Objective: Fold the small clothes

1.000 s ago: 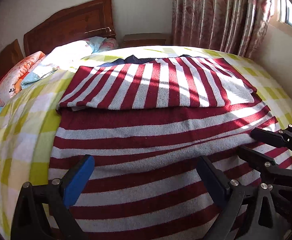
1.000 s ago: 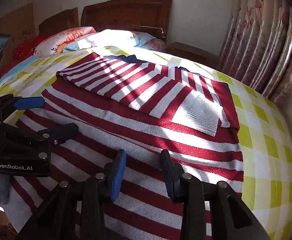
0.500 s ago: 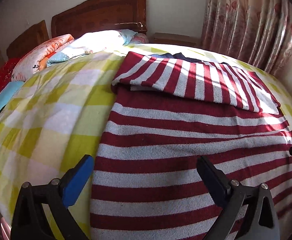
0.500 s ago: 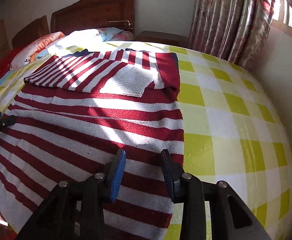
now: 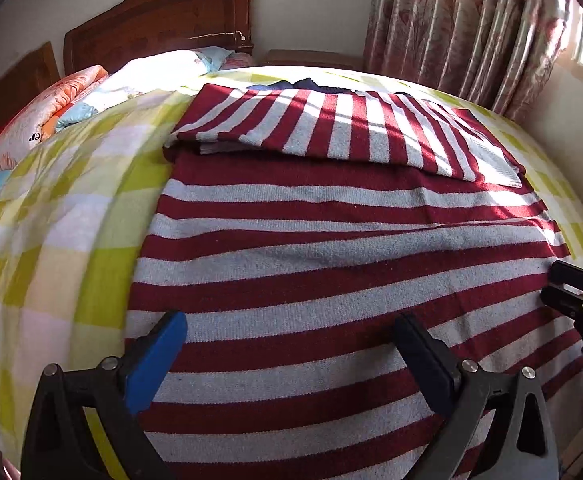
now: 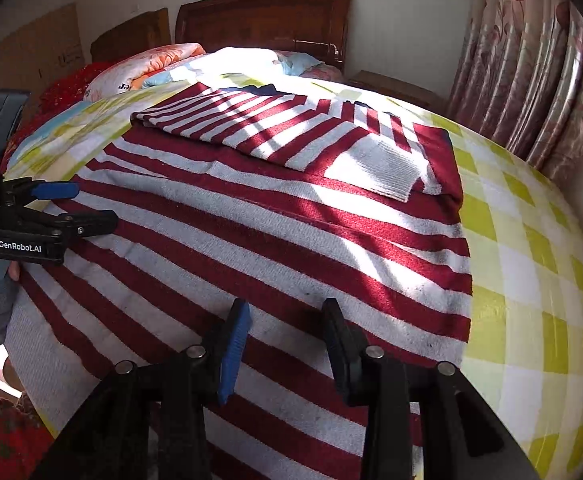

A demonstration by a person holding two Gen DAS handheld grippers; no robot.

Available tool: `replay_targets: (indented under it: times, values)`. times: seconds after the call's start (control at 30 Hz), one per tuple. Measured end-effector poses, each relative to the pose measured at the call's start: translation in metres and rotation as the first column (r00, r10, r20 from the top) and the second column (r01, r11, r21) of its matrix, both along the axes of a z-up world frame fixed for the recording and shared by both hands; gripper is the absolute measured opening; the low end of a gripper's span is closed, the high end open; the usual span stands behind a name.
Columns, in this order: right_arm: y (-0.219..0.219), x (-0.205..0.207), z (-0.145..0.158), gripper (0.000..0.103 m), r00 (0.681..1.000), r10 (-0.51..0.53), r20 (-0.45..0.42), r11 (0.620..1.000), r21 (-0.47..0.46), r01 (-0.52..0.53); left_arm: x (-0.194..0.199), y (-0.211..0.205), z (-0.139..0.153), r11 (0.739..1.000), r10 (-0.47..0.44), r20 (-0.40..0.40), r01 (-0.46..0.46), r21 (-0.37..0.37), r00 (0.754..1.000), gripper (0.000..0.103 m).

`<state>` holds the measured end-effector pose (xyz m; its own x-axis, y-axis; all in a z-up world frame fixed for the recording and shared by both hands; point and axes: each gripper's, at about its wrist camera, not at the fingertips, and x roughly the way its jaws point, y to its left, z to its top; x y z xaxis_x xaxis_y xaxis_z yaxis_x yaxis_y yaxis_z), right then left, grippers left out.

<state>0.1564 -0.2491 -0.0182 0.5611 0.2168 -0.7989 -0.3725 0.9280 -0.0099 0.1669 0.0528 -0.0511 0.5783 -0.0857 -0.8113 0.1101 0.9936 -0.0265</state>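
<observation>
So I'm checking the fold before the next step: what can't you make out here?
- Sweater near hem: both views, cut off by the bottom edge and gripper frames.
- Dark garment beyond the folded sleeves: mostly covered by them.
- Right gripper: left view, frame edge crops it.

sweater (image 5: 331, 280): near hem cut off by frame | dark garment (image 5: 311, 84): mostly hidden behind sweater

striped sweater (image 6: 275, 240), checked bedspread (image 6: 531, 248), curtain (image 6: 531, 60)
</observation>
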Motion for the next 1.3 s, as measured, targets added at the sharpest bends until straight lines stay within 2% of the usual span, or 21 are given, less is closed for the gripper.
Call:
replay_targets:
  times: [0.1,0.13,0.17,0.2,0.23,0.3,0.4,0.47,0.5,0.53,0.57,0.63,0.77,0.8,0.87,0.97,1.07,1.17,1.27,1.3]
  values:
    - [-0.027,-0.003,0.001,0.035,0.998,-0.057,-0.005,0.998,0.035,0.057,-0.008,0.017,0.001,0.999,0.033,0.01,-0.033,-0.016,0.999,0.103]
    - [-0.028,-0.005,0.002,0.035,0.998,-0.062,-0.006,0.997,0.046,0.062,-0.011,0.017,0.002,0.999,0.052,0.017,-0.052,0.005,0.999,0.103]
    - [-0.025,-0.008,0.004,0.035,0.997,-0.074,0.001,0.997,0.025,0.074,-0.014,0.017,0.003,0.997,0.072,0.021,-0.073,0.029,0.997,0.103]
    - [-0.018,-0.01,0.005,0.035,0.997,-0.081,0.013,0.997,-0.014,0.082,-0.018,0.014,0.006,0.998,0.061,0.034,-0.062,0.023,0.998,0.103]
    - [-0.008,-0.014,0.007,0.035,0.997,-0.073,0.027,0.996,-0.041,0.074,-0.024,0.01,0.01,0.999,0.035,0.051,-0.034,-0.017,0.998,0.103]
    - [0.015,-0.025,0.013,0.035,0.999,0.017,0.048,1.0,-0.018,-0.016,-0.036,-0.003,0.021,0.998,-0.018,0.085,0.024,-0.065,0.996,0.103]
    - [0.054,-0.039,0.011,0.035,0.989,0.143,0.035,0.989,-0.031,-0.142,-0.045,-0.031,0.028,0.994,-0.112,0.109,0.113,-0.001,0.988,0.103]
    - [0.072,-0.044,0.001,0.035,0.982,0.187,0.015,0.978,-0.102,-0.184,-0.041,-0.042,0.02,0.989,-0.141,0.081,0.138,0.047,0.987,0.103]
    - [0.074,-0.047,0.001,0.037,0.98,0.195,0.041,0.976,-0.111,-0.189,-0.039,-0.044,0.012,0.988,-0.142,0.05,0.139,0.064,0.989,0.103]
    - [0.072,-0.047,0.0,0.037,0.98,0.197,0.031,0.975,-0.108,-0.192,-0.038,-0.04,0.006,0.989,-0.142,0.036,0.14,0.04,0.989,0.103]
    - [0.066,-0.045,0.001,0.037,0.982,0.189,0.017,0.979,-0.085,-0.187,-0.037,-0.031,0.006,0.992,-0.124,0.026,0.124,0.005,0.992,0.103]
    - [0.047,-0.04,0.001,0.038,0.99,0.141,-0.002,0.988,-0.069,-0.141,-0.036,-0.018,0.006,0.996,-0.089,0.022,0.089,0.019,0.996,0.103]
    - [0.003,-0.038,0.003,0.044,0.999,0.038,-0.025,0.999,-0.017,-0.039,-0.044,0.012,0.004,1.0,-0.029,0.024,0.029,-0.004,0.999,0.103]
    - [-0.004,-0.039,0.002,0.045,1.0,0.002,-0.024,0.998,-0.056,-0.003,-0.047,0.014,0.004,0.999,-0.039,0.03,0.039,-0.003,0.999,0.103]
    - [-0.02,-0.041,0.003,0.045,0.999,-0.035,-0.025,0.998,-0.048,0.034,-0.053,0.014,0.005,0.999,-0.016,0.032,0.015,0.029,0.999,0.103]
    - [-0.029,-0.048,0.012,0.045,0.997,-0.083,0.002,0.996,-0.044,0.083,-0.062,0.012,0.012,0.999,-0.018,0.037,0.019,-0.03,0.999,0.103]
    - [-0.008,-0.063,0.024,0.045,0.999,-0.011,0.044,1.0,-0.017,0.012,-0.077,-0.01,0.026,0.993,-0.099,0.082,0.104,-0.057,0.992,0.103]
    - [0.028,-0.081,0.025,0.045,0.99,0.131,0.044,0.991,0.011,-0.131,-0.087,-0.04,0.024,0.982,-0.188,0.073,0.187,0.018,0.979,0.103]
    - [0.056,-0.091,0.007,0.045,0.978,0.208,0.006,0.975,-0.079,-0.207,-0.091,-0.045,0.005,0.978,-0.206,0.022,0.205,0.043,0.978,0.103]
    - [0.057,-0.093,0.001,0.046,0.978,0.208,0.002,0.974,-0.091,-0.207,-0.093,-0.038,0.004,0.981,-0.193,0.044,0.193,-0.003,0.98,0.103]
